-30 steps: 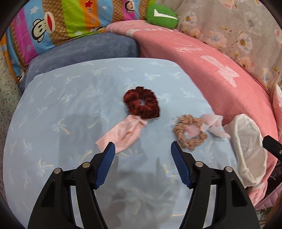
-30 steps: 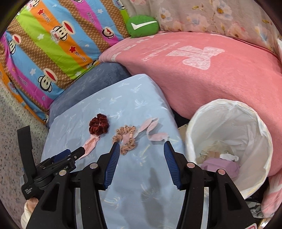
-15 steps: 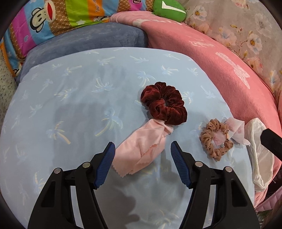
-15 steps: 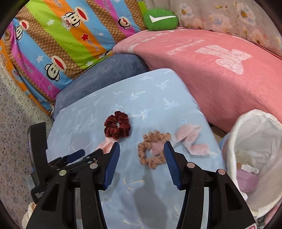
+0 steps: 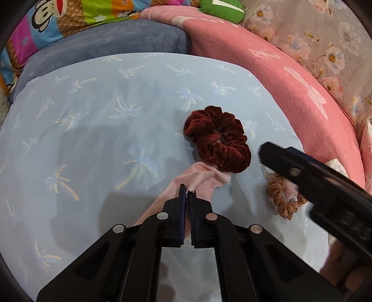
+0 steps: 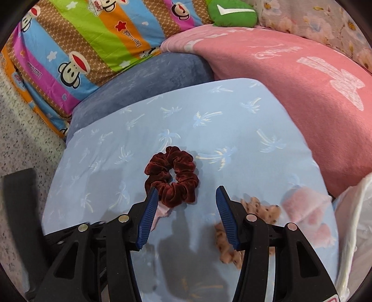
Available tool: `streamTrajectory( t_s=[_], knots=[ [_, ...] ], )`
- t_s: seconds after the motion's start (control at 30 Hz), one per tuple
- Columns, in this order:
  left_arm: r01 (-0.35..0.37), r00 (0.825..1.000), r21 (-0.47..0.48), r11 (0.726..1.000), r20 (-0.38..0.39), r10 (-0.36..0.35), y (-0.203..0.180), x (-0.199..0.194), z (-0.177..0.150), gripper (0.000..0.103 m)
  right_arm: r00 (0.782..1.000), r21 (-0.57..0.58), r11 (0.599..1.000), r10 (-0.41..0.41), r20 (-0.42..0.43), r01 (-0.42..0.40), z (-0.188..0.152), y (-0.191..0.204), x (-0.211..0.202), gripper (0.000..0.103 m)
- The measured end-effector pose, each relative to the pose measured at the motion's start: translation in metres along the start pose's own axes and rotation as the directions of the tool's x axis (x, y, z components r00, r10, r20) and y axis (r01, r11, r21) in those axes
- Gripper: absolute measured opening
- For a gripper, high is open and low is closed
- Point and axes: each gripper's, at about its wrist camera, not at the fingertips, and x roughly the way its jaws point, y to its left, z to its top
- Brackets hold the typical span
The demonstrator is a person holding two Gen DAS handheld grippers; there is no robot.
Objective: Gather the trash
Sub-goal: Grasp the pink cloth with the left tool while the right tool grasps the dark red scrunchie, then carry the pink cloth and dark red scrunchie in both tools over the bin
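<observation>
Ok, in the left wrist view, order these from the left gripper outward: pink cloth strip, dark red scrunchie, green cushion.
1. Pink cloth strip: pinched in the left gripper.
2. Dark red scrunchie: just beyond the strip, slightly right.
3. Green cushion: far back, top edge, past the pink blanket.

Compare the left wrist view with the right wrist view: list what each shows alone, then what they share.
Left wrist only: the left claw shut on the pink cloth strip.

Right wrist only: the open right claw, the second pink scrap, the speckled floor.

Both: the dark red scrunchie, the tan spotted scrunchie, the blue palm-print cover, the pink blanket.
</observation>
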Motion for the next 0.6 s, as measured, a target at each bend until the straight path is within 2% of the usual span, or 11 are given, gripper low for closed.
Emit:
streamTrajectory(
  t_s=[0.03, 0.23, 0.33, 0.4, 0.6],
  knots=[
    [-0.001, 1.0, -0.006, 1.0, 0.006, 0.001, 0.002, -0.002, 0.001, 0.003, 1.0, 0.001, 1.0, -0.001, -0.006, 0.001, 0.001, 0.0, 0.006, 0.048],
    [-0.02, 0.999, -0.019, 1.0, 0.026, 0.02, 0.011, -0.009, 0.008, 0.003, 0.998, 0.024, 1.0, 0.001, -0.059, 0.0, 0.004, 0.001, 0.04, 0.029],
    [-0.035, 0.999, -0.021, 0.999, 0.031, 0.036, 0.011, -0.01, 0.011, 0.003, 0.998, 0.027, 1.0, 0.012, -0.062, -0.01, 0.003, 0.004, 0.045, 0.02],
    [-0.034, 0.999, -0.029, 0.999, 0.034, 0.035, 0.011, -0.012, 0.013, 0.003, 0.998, 0.007, 1.0, 0.005, -0.056, -0.005, 0.004, 0.008, 0.041, 0.014],
    [-0.03, 0.997, -0.027, 0.999, 0.071, 0.032, 0.003, -0.029, 0.02, 0.003, 0.999, -0.01, 1.0, 0.023, 0.034, -0.023, 0.014, 0.015, -0.003, 0.011]
  ],
)
